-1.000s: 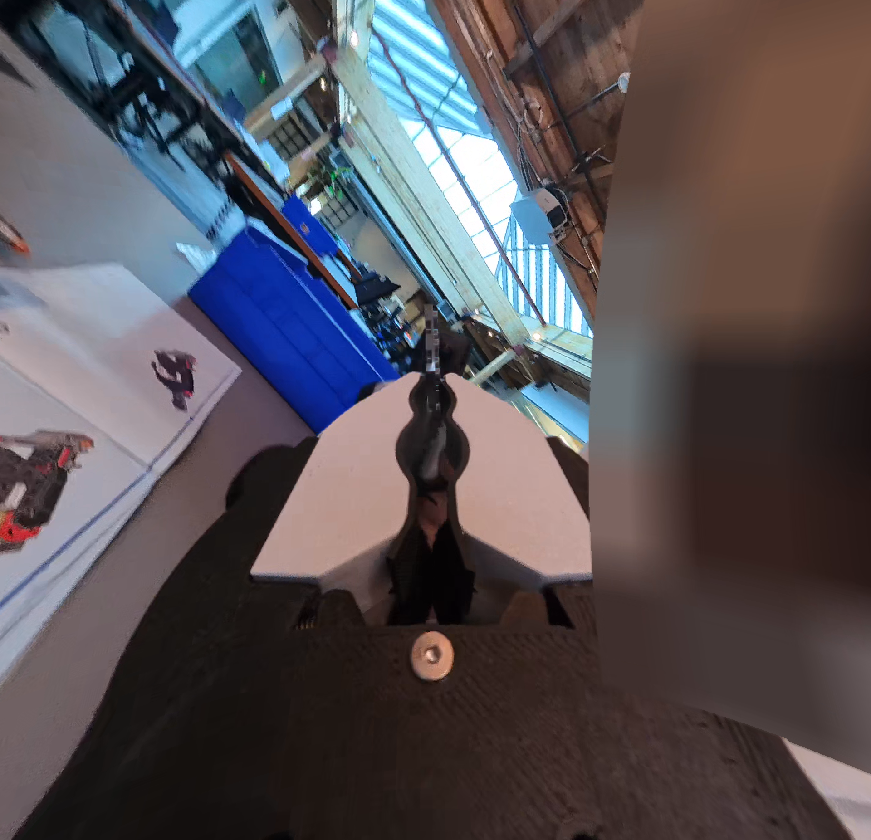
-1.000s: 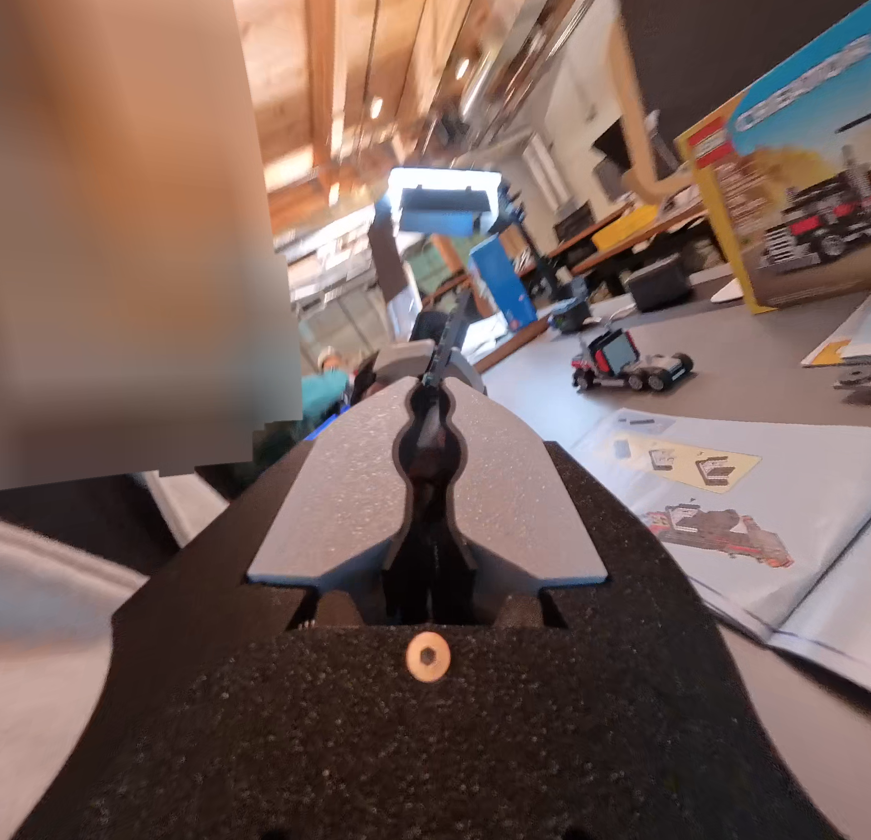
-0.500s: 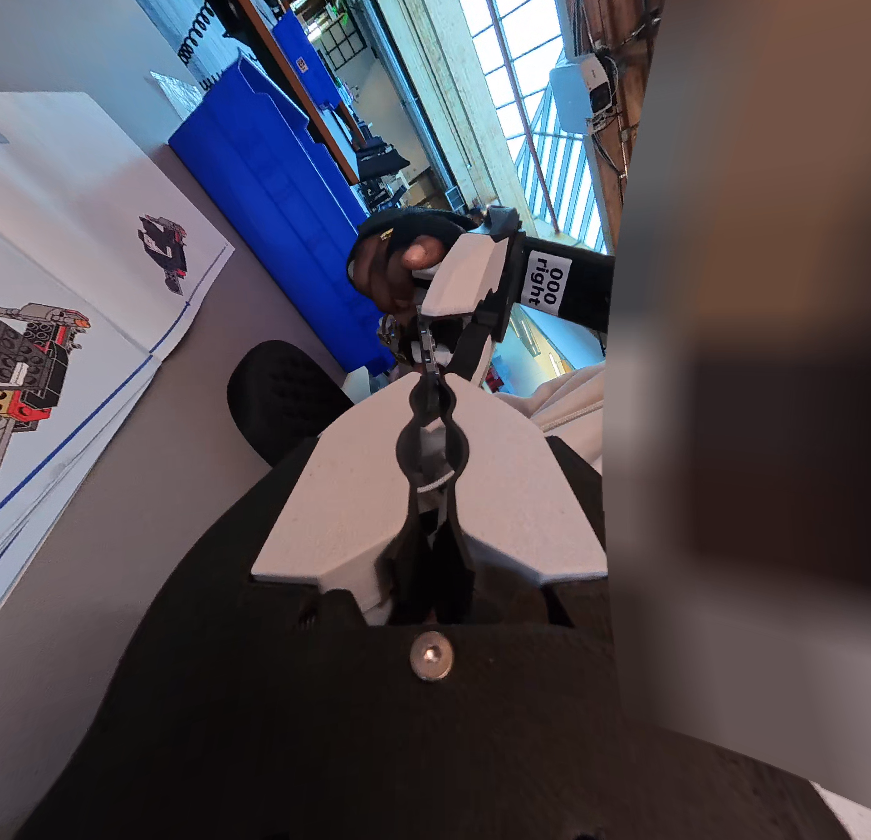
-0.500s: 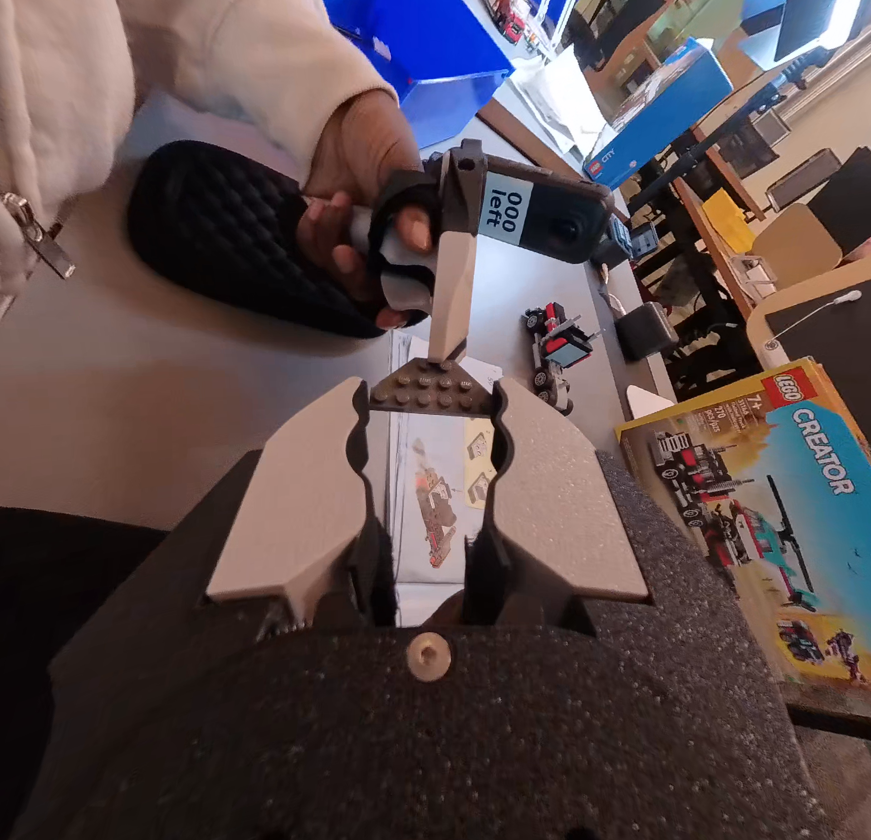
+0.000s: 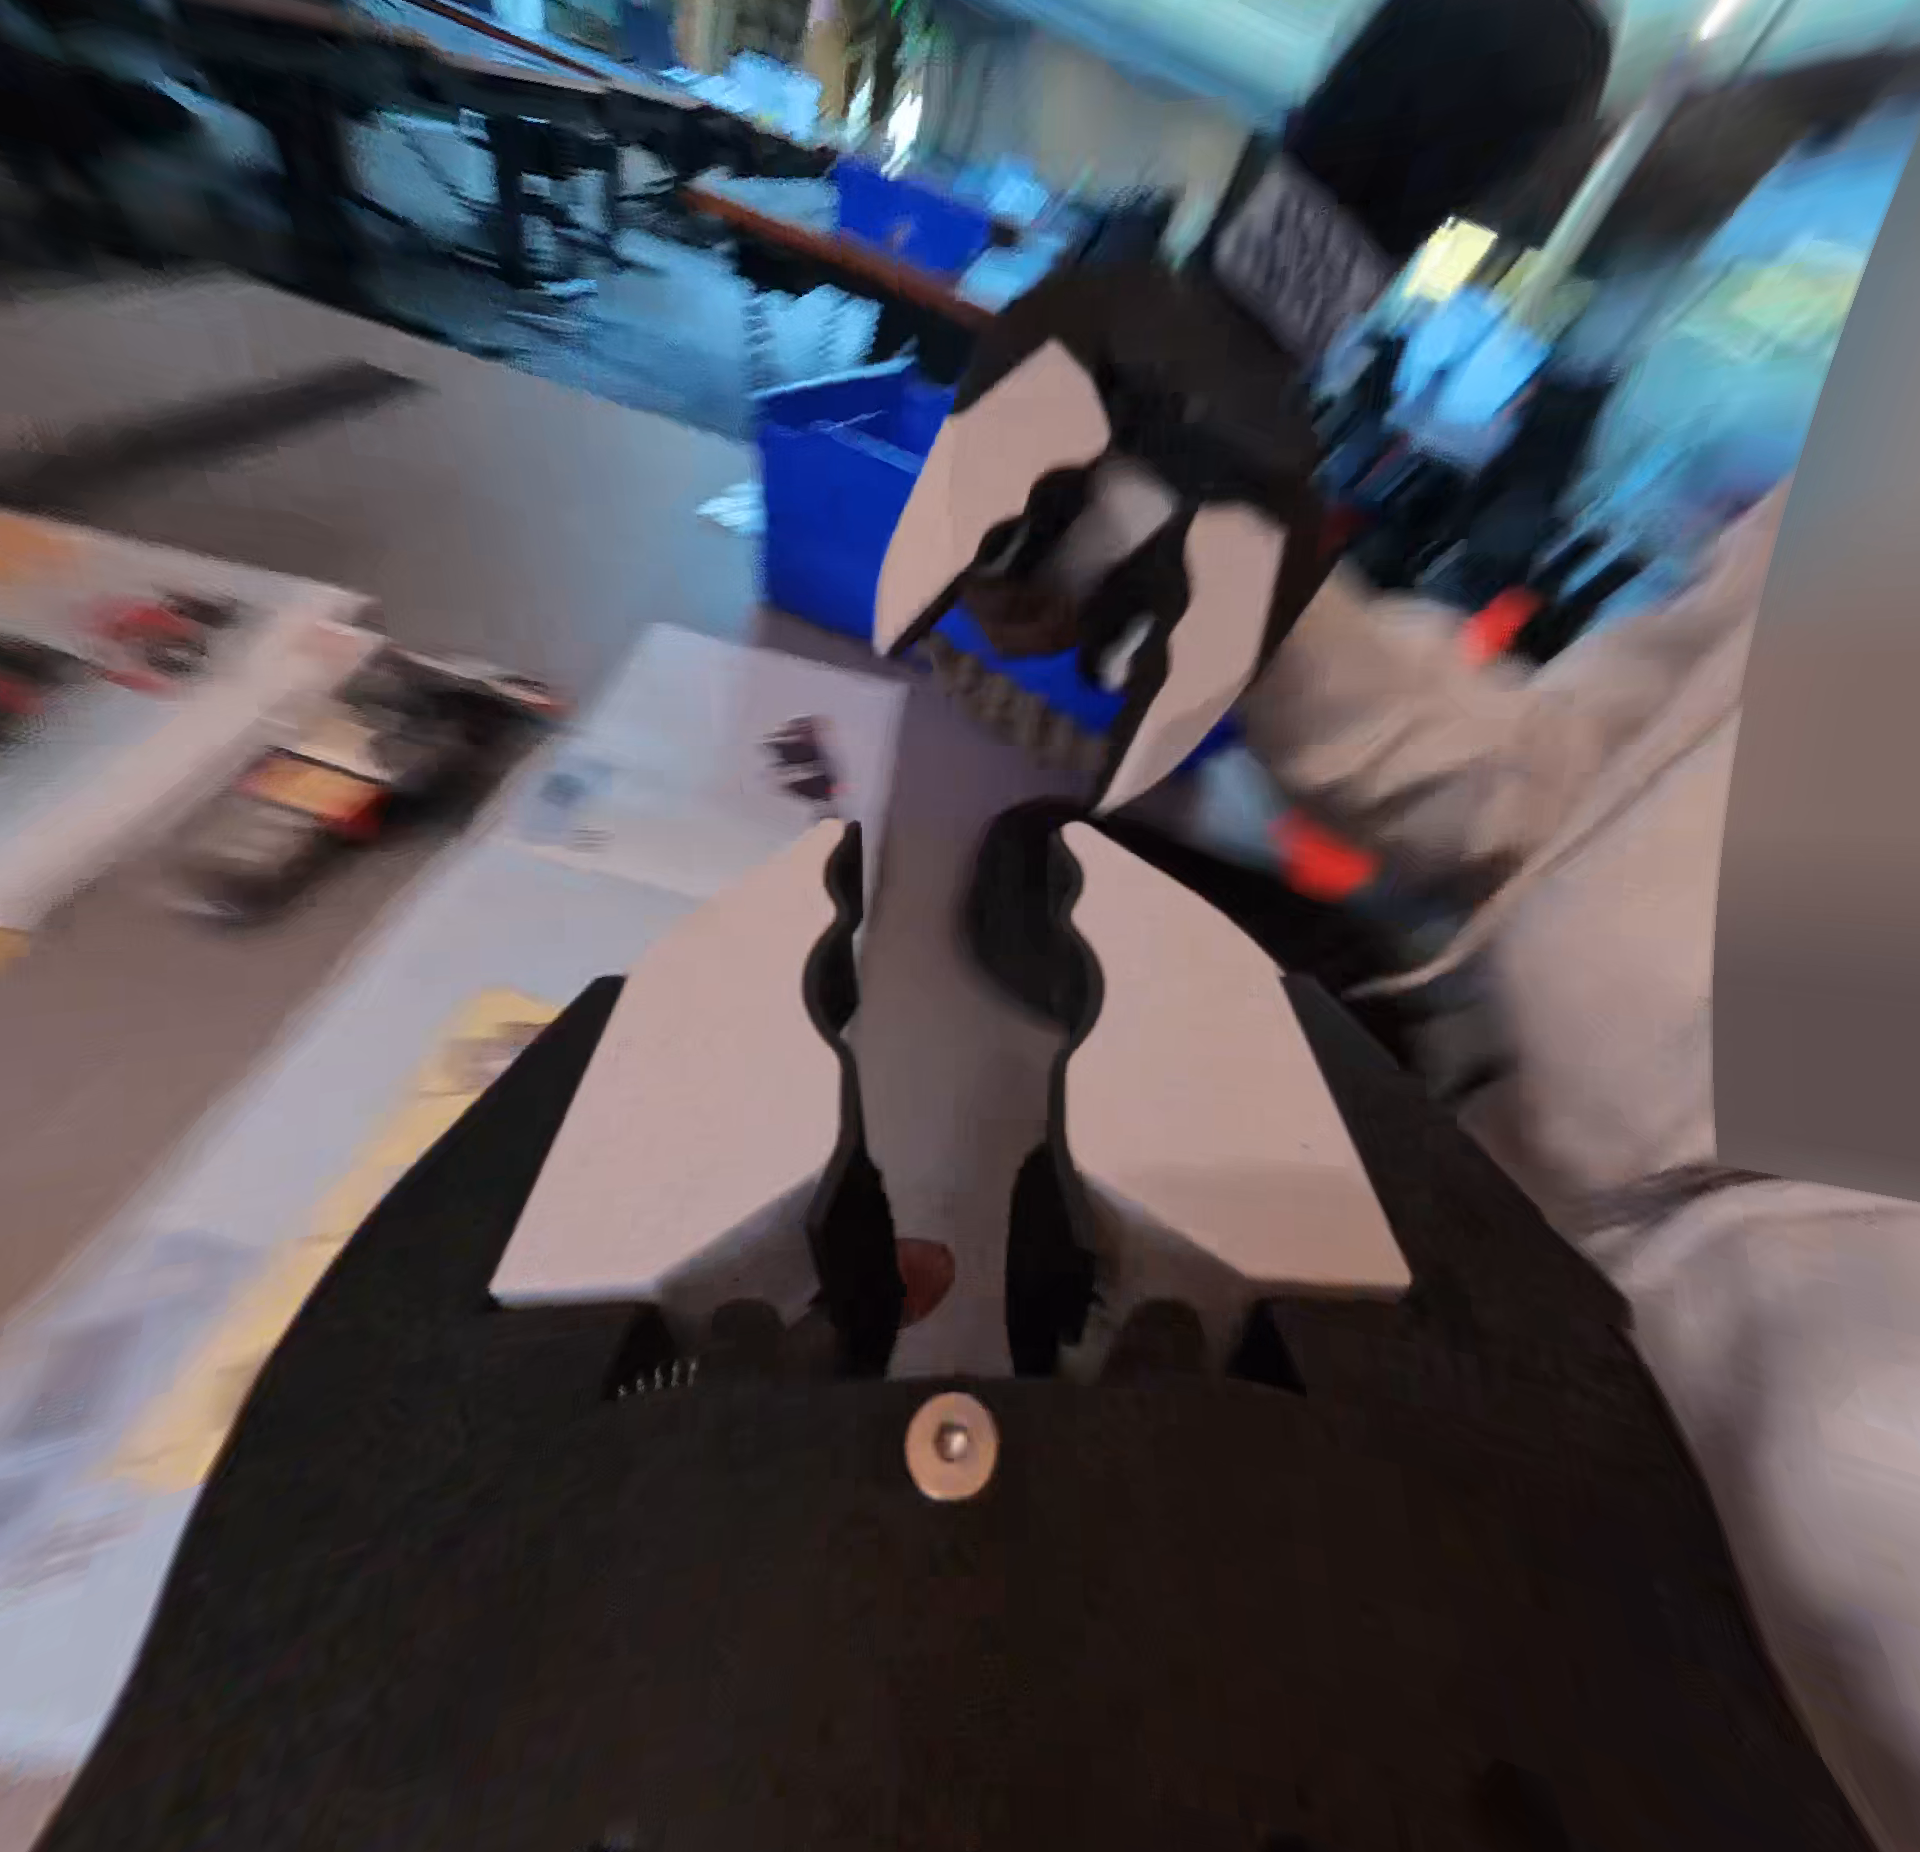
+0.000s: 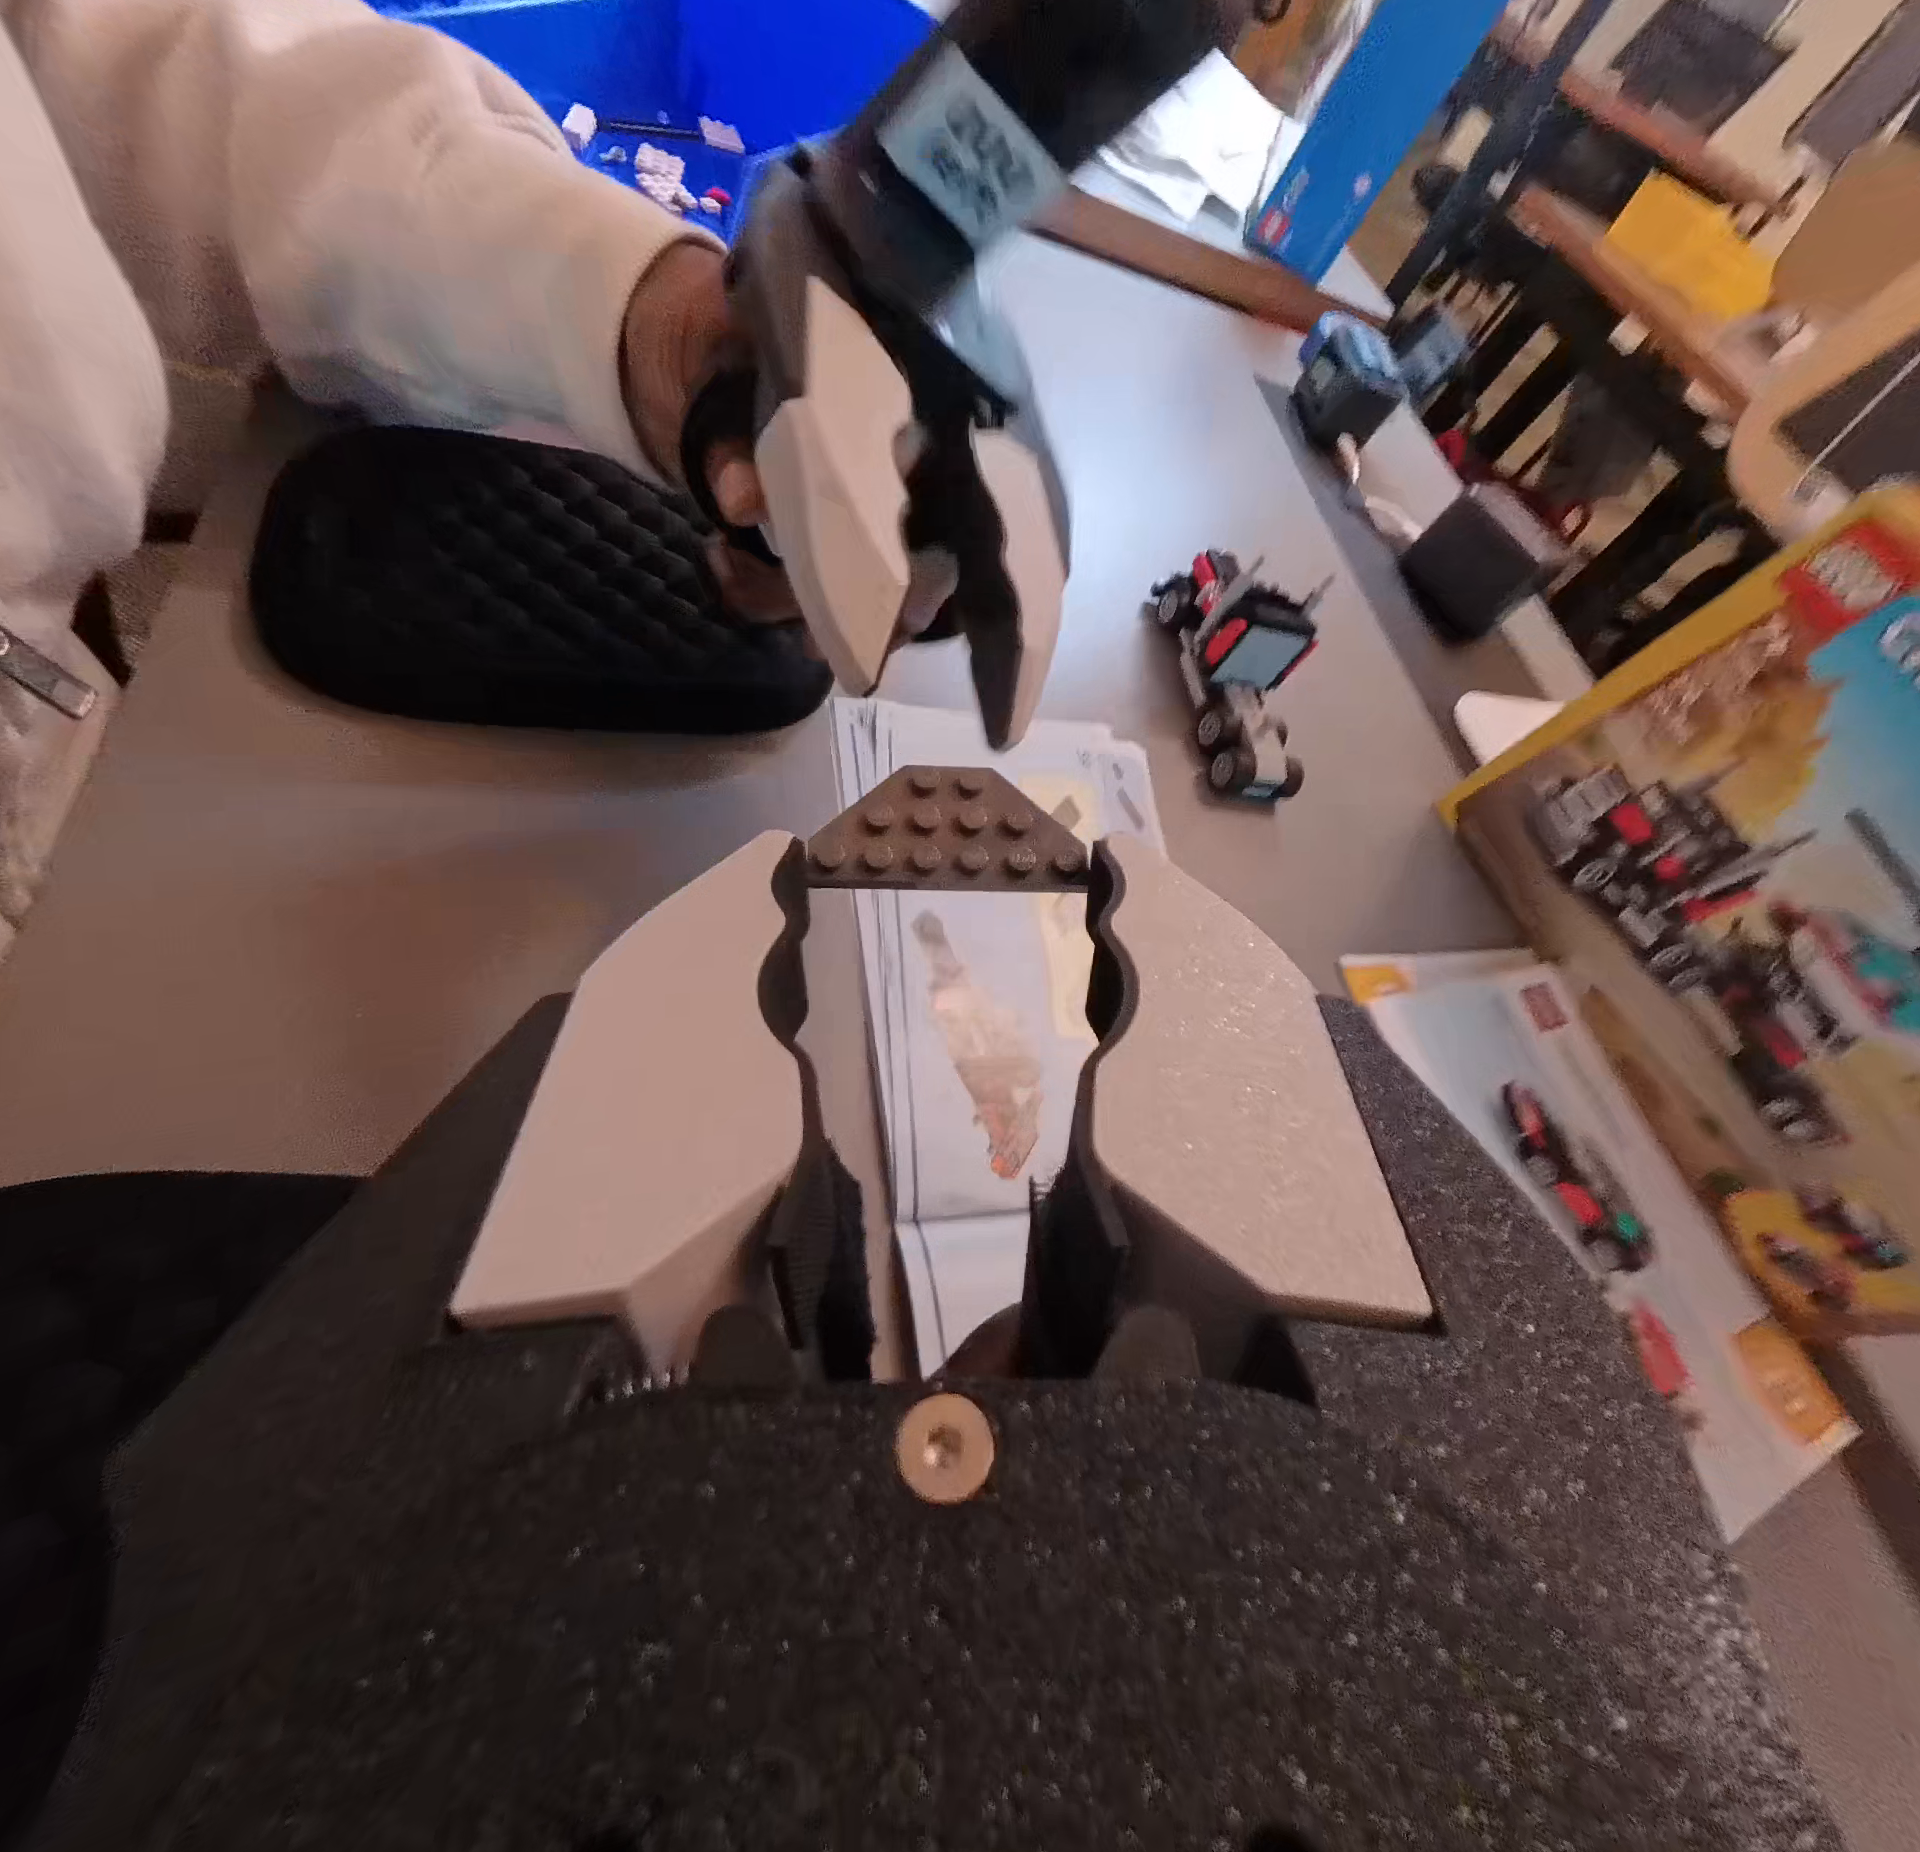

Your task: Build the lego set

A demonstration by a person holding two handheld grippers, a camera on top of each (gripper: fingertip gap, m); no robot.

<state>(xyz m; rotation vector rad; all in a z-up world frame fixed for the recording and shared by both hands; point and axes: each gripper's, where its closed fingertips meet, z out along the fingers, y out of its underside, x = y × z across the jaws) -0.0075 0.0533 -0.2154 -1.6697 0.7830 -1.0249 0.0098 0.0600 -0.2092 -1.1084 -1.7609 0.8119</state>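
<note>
Gripping a dark grey wedge plate (image 6: 948, 834) by its two ends, the right gripper (image 6: 945, 862) holds it above the instruction booklet (image 6: 977, 1054) on the table (image 6: 436, 888); the left gripper (image 6: 940, 701) hovers just beyond, fingers apart and empty.

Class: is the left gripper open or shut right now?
Open. The left gripper shows a clear gap between its jaws, with nothing held.

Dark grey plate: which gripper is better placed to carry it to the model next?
Right, probably. The right gripper is shut on the dark grey plate at its tips, while the left gripper hangs open and empty just above it. The truck model sits beyond.
</note>
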